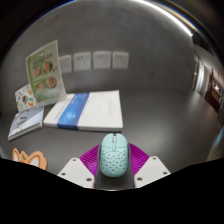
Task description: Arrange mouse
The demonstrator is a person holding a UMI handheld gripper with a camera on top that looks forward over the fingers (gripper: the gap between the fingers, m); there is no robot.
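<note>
**Mouse held at the fingers, placement pending**

Mouse [114,154], pale mint with dark speckles, sits between the two fingers of the gripper [114,168], nose pointing away over the table.

Largest first: grey table [160,120], broad and mostly bare ahead. On it, beyond the fingers, a white box with a blue band [88,110] lies flat. Beside that, a thinner booklet [27,122]. Behind these stands an upright green leaflet [46,72]. A small orange object [28,158] lies near the fingers on one side; cannot tell what it is.

Fingers: magenta pads [92,157] flank the mouse closely on both sides and look clamped on it.

Judgement: carry step in hand, mouse gripped and not yet set down. Next move calls for a bare patch of table, likely ahead of the box, a level lowering, then spreading the fingers.
</note>
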